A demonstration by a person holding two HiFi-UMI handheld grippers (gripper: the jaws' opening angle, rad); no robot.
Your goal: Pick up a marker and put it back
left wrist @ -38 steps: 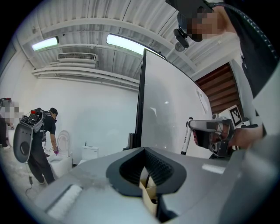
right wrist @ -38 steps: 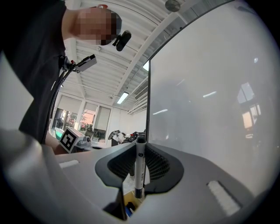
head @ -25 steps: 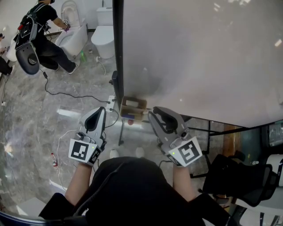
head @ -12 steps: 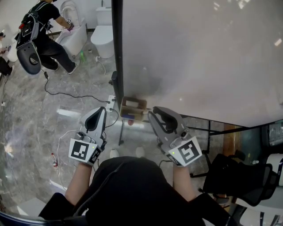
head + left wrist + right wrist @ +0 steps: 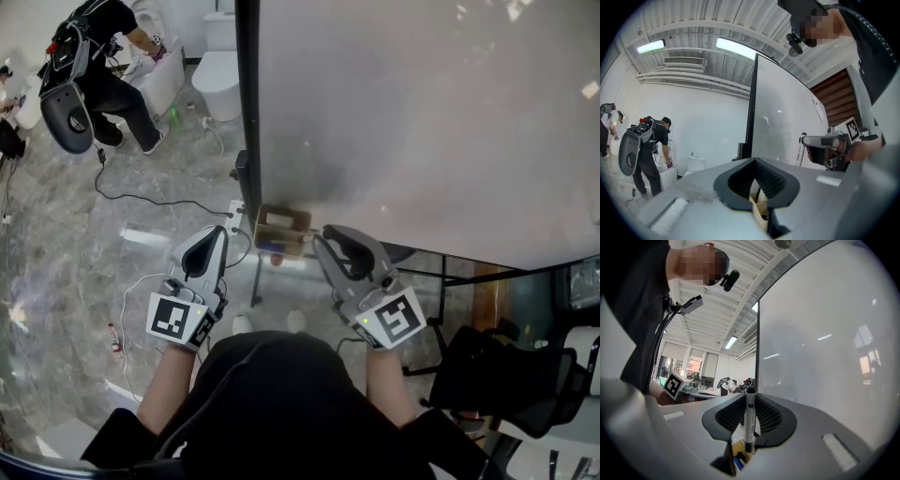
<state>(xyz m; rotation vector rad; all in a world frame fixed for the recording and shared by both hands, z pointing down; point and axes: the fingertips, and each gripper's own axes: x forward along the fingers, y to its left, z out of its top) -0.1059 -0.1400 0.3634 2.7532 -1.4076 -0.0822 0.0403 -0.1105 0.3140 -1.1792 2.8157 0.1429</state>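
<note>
A white marker with a black cap [image 5: 750, 420] stands upright between the jaws of my right gripper [image 5: 750, 398], which is shut on it. From the left gripper view the same marker [image 5: 803, 150] shows at the tip of the right gripper [image 5: 820, 140]. In the head view my right gripper [image 5: 328, 240] and my left gripper [image 5: 217, 234] point level at a small brown box [image 5: 283, 231] at the whiteboard's lower corner. My left gripper [image 5: 753, 160] is shut with nothing in it; the box shows through the gap behind its pads.
A large whiteboard [image 5: 422, 122] with a black edge post [image 5: 249, 103] fills the right side. A black office chair [image 5: 506, 375] stands at lower right. Cables [image 5: 141, 202] run over the marble floor. A person [image 5: 94, 56] bends over toilets [image 5: 220, 66] at the far left.
Both grippers have stayed where they were, the marker still in the right one. The person in the background has shifted a little by the toilets.
</note>
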